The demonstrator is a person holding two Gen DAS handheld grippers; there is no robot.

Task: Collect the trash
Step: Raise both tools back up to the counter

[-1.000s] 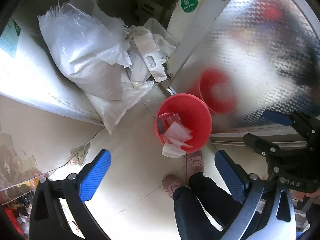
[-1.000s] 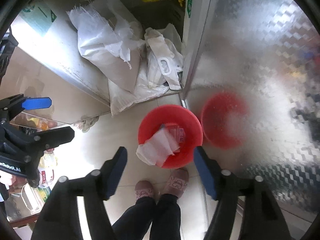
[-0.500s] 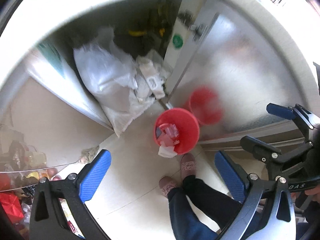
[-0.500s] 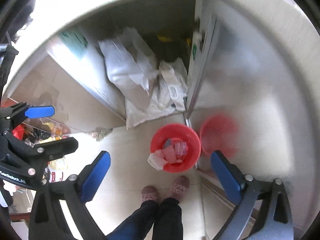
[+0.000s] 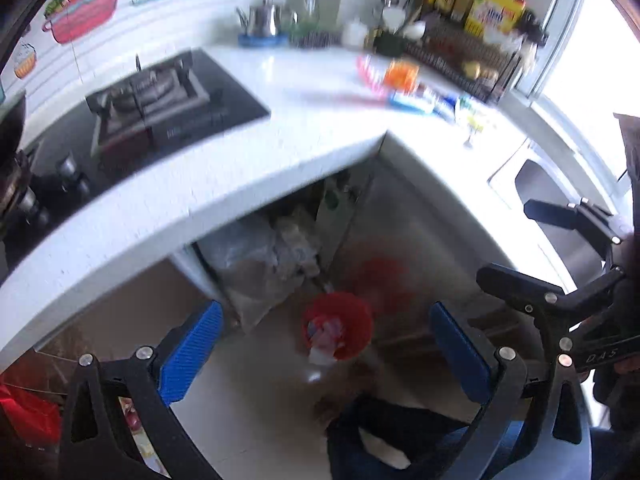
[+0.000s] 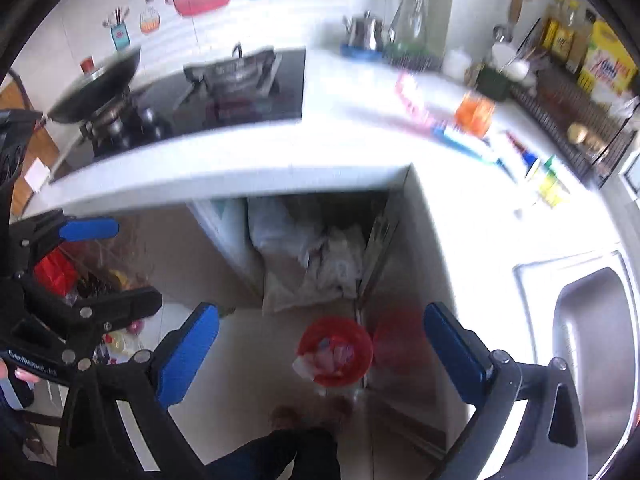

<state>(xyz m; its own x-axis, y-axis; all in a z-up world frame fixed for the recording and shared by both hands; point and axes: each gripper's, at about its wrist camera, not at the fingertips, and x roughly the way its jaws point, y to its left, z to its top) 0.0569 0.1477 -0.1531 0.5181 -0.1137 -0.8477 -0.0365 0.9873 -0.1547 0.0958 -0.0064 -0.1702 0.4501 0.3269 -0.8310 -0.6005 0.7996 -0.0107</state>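
Observation:
A red bin point(image 5: 360, 312) point(image 6: 362, 340) stands on the floor far below, by the open cupboard, with white paper and wrappers point(image 5: 326, 338) point(image 6: 320, 356) in it. On the white worktop lie blurred wrappers: an orange packet point(image 5: 400, 74) point(image 6: 474, 114) and a blue-and-white packet point(image 5: 412, 101) point(image 6: 460, 140). My left gripper point(image 5: 326, 354) point(image 6: 108, 266) hangs high over the bin, open and empty. Beside it my right gripper point(image 6: 322, 354) point(image 5: 536, 248) also stands wide open with nothing between its blue pads.
An L-shaped white worktop point(image 5: 280, 128) carries a gas hob point(image 5: 152, 96), a wok point(image 6: 96, 84), a kettle point(image 6: 364, 34), a rack of bottles point(image 5: 472, 12) and a sink point(image 6: 592, 340). White sacks point(image 6: 312, 256) fill the cupboard below. A person's legs point(image 5: 384, 428) stand by the bin.
Both grippers have risen steeply from just above the bin to above the worktop, which came into view. The bin looks much smaller. The right jaws opened wider.

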